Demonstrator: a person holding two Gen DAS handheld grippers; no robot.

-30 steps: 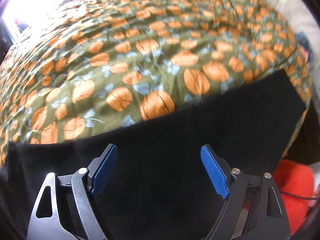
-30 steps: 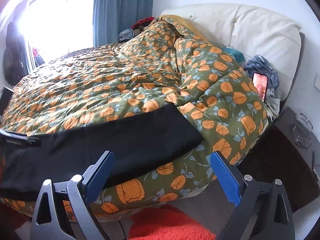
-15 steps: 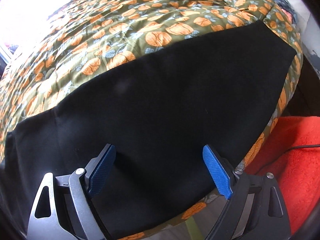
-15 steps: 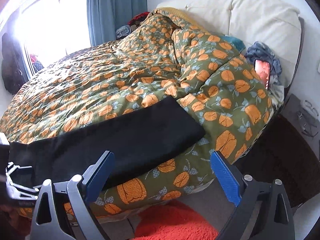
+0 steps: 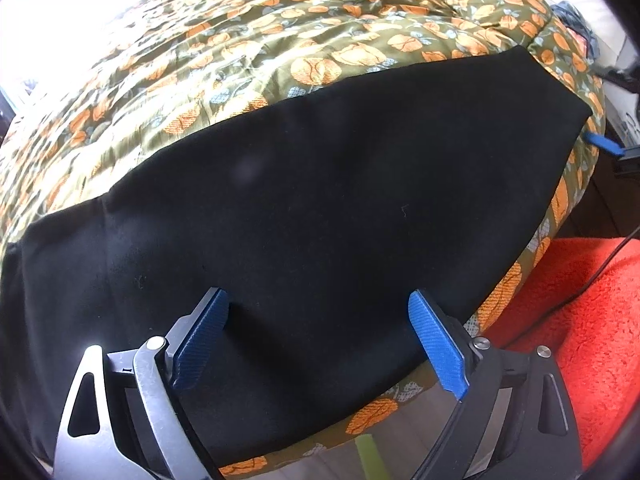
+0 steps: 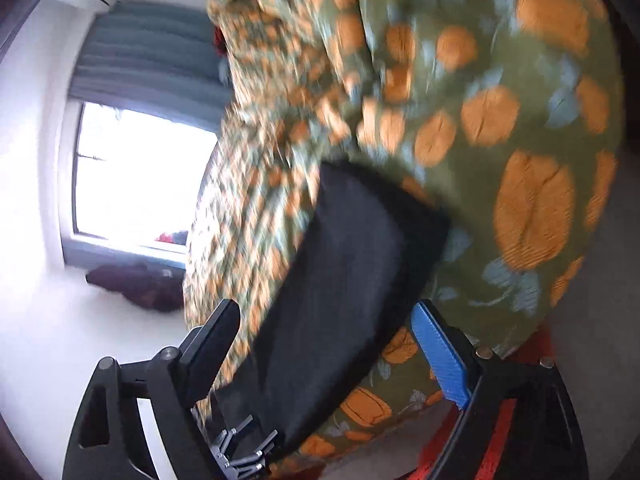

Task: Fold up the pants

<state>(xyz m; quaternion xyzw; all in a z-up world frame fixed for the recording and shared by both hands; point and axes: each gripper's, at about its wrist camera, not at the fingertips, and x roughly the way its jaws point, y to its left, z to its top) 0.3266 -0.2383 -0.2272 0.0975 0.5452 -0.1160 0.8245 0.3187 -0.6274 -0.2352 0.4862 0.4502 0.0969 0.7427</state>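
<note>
Black pants lie flat and lengthwise along the front edge of a bed, on a green quilt with orange flowers. My left gripper hangs over their near half, pointing steeply down, open, with only cloth below its blue pads. One blue finger of the right gripper shows just past the pants' right end. In the blurred, rolled right wrist view, my right gripper faces that end of the pants. Its jaws are closing, the cloth lies ahead between them, and the pads do not press on it.
An orange-red shaggy rug with a thin black cable covers the floor beside the bed. A bright window with a blue-grey curtain is beyond the bed, and a dark bundle lies under it. Crumpled clothes sit by the headboard.
The right gripper has rolled sideways and dropped in close to the pants' right end. The left gripper drew back toward the bed's front edge a second ago, then held still.
</note>
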